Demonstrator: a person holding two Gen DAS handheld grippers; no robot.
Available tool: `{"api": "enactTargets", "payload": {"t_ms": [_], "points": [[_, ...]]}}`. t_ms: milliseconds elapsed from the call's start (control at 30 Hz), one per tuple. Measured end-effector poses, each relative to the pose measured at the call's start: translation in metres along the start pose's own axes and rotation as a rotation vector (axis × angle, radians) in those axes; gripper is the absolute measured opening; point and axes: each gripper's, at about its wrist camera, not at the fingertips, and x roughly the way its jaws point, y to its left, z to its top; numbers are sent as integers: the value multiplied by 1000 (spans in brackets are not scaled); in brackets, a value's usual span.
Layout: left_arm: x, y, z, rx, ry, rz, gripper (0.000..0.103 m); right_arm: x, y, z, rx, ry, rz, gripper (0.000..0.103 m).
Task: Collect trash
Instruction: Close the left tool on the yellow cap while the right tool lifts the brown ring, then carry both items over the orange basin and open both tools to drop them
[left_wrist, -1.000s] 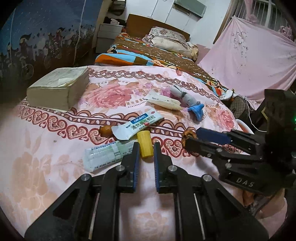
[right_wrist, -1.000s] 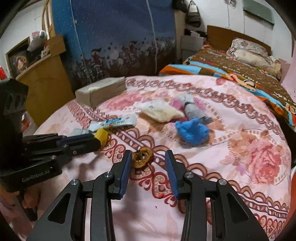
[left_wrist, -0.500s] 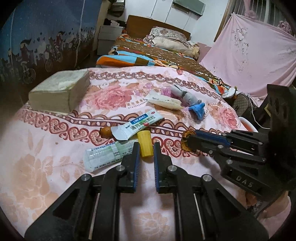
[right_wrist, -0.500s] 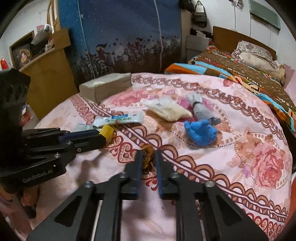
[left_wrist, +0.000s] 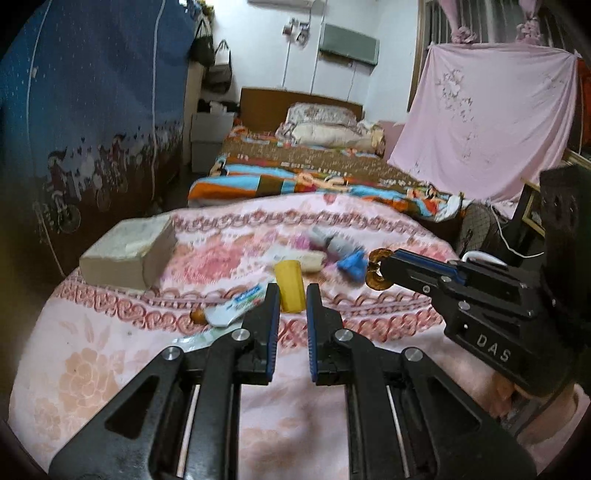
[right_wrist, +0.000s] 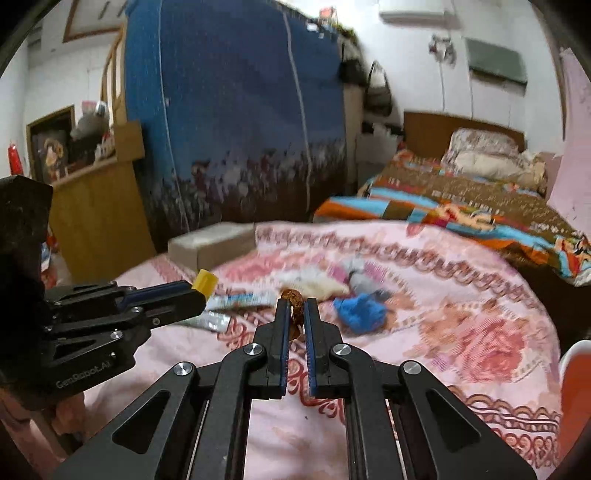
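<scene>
My left gripper (left_wrist: 290, 295) is shut on a yellow cylinder (left_wrist: 289, 285) and holds it above the pink floral bedspread (left_wrist: 110, 362). It also shows in the right wrist view (right_wrist: 205, 281). My right gripper (right_wrist: 295, 308) is shut on a brown peel scrap (right_wrist: 293, 301) and holds it off the bed; the scrap also shows in the left wrist view (left_wrist: 376, 275). On the bedspread lie a white toothpaste tube (left_wrist: 236, 308), a silvery wrapper (right_wrist: 207, 321), a cream packet (right_wrist: 317, 282), a blue crumpled piece (right_wrist: 360, 312) and a grey roll (right_wrist: 354, 273).
A thick pale book (left_wrist: 129, 253) lies at the bed's far left. A small brown item (left_wrist: 197, 315) sits by the tube. A second bed with pillows (left_wrist: 325, 125) stands behind. An orange and white container (right_wrist: 576, 387) is at the right edge.
Both grippers have lifted off the bedspread with their items. The right gripper closed on the brown scrap, then raised it. The left gripper raised the yellow cylinder.
</scene>
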Motion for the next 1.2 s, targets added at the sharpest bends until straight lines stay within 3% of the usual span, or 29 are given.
{"api": "enactTargets", "payload": {"t_ms": [200,533,800,1033,1200], "points": [[-9,-21,9,41,-77,-1,0,-37,-7,0,30,-173,-69,6],[-13,-54,23,93,-153,-50,0,-94,-34,0,39,-375,-223,6],[-11,-108,48,167,-234,-161,0,-137,-74,-4,115,-495,-370,6],[-10,-171,57,300,-299,-295,0,-177,-109,-19,180,-575,-515,6],[-6,-213,54,382,-299,-390,0,-200,-133,-31,237,-599,-612,6]]}}
